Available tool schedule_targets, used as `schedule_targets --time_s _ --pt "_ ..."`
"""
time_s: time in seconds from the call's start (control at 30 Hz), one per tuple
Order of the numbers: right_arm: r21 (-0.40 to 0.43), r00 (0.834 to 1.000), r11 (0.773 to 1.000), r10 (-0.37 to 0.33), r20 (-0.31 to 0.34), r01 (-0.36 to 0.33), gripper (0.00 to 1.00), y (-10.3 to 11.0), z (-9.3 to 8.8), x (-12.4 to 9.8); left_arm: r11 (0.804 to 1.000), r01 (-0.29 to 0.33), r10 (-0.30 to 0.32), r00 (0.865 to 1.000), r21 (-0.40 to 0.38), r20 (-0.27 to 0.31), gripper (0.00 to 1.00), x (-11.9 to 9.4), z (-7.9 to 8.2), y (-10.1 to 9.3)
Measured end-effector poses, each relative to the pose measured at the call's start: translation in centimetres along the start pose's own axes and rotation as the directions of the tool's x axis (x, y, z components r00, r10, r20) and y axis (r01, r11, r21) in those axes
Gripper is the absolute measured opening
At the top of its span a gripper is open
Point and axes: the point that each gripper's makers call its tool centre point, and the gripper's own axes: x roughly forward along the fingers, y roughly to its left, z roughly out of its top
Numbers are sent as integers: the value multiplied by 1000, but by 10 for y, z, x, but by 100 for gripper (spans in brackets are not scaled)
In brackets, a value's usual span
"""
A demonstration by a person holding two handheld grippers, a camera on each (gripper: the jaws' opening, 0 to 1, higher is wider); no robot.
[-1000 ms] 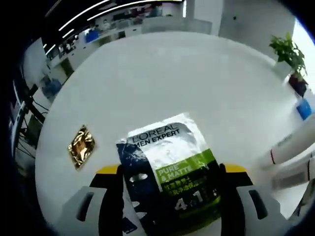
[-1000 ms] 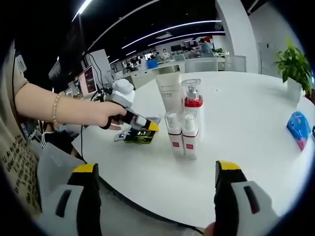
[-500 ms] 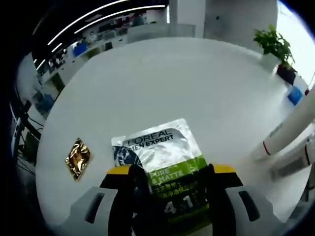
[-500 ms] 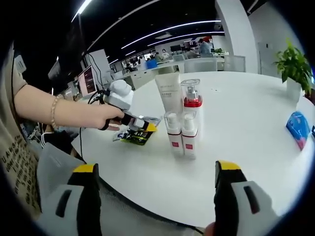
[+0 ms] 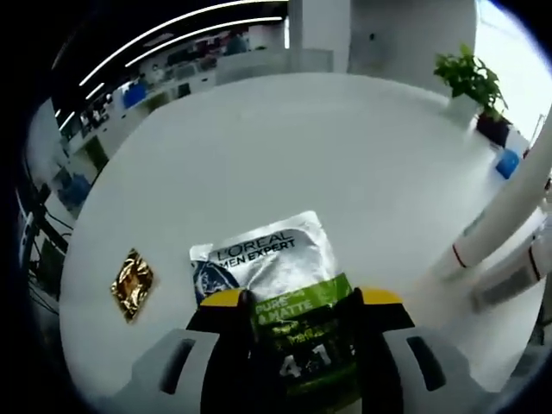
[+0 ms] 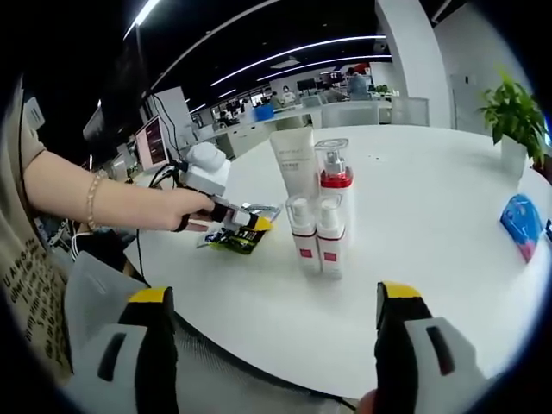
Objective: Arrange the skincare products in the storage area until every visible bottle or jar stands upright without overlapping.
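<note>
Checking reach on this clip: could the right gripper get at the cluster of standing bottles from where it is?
Probably yes. The right gripper is open and faces the bottles across bare white table. The left gripper works off to the side at the sachet, out of that path.

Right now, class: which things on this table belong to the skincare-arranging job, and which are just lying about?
Job:
- face mask sachet
- white tube
- pump bottle
- two small bottles

Lying about:
- gold wrapper
- blue packet
- potted plant
</note>
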Motion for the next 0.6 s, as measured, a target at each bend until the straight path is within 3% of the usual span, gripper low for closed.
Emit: schedule_targets --time_s 0.23,0.33,0.37,0.5,0.6 --pt "-5 1000 1000 3 -5 -3 97 1 -1 0 998 41 -42 999 37 29 38 -1 3 -6" --pt "-4 1000 1000 3 -3 -3 97 1 0 0 997 13 -15 999 70 33 34 -2 1 -2" --pt "-4 1000 1000 2 -3 -2 97 1 0 0 997 9 -12 999 74 37 38 -2 1 -1" --pt "-4 1000 1000 4 -3 -4 97 1 -1 0 997 -71 69 996 41 61 74 -2 0 13" --pt "-5 1000 1000 5 -3 -5 97 1 -1 0 996 -90 91 996 -17 18 80 -2 -11 23"
